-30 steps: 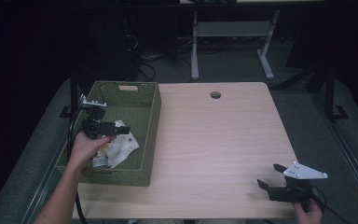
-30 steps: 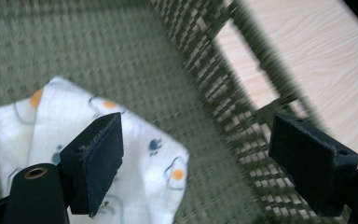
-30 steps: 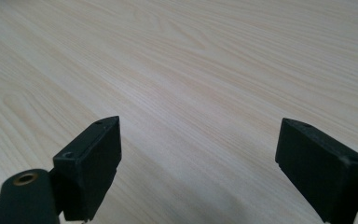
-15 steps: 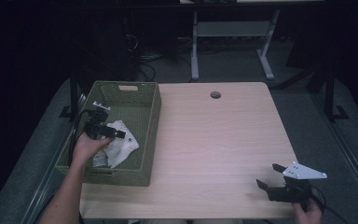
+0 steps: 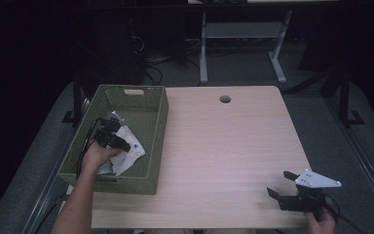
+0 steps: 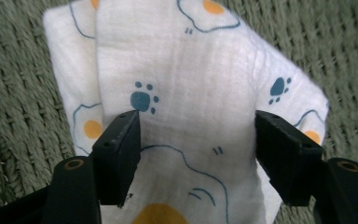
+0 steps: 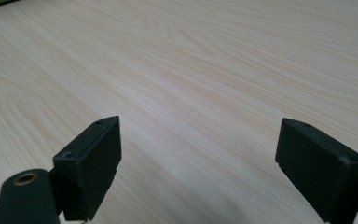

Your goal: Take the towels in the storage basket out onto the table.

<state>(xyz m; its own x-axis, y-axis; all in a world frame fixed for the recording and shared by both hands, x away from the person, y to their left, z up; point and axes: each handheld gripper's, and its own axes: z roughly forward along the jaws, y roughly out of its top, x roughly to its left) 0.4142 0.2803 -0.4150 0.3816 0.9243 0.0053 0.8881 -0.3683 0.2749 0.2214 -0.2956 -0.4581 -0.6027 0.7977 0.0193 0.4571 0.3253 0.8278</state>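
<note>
A white cloth (image 5: 129, 151) printed with fried eggs and blue paw prints lies folded in the green woven basket (image 5: 146, 114) at the table's left. My left gripper (image 5: 111, 135) hovers over it inside the basket. In the left gripper view the cloth (image 6: 186, 74) lies just beyond the open left gripper (image 6: 196, 140), its jaws spread to either side of the fabric without pinching it. My right gripper (image 5: 278, 184) rests low over the bare wood near the table's front right corner, open and holding nothing; the right gripper view shows the right gripper (image 7: 198, 163) above wood grain.
The light wooden table (image 5: 224, 146) has a round cable hole (image 5: 225, 99) at its far edge. A white desk frame (image 5: 238, 29) stands on the dark floor behind. The basket's near wall (image 5: 121, 184) sits close to the table's front edge.
My left gripper has shifted slightly within the basket, moving down toward the cloth. The right gripper has stayed where it was.
</note>
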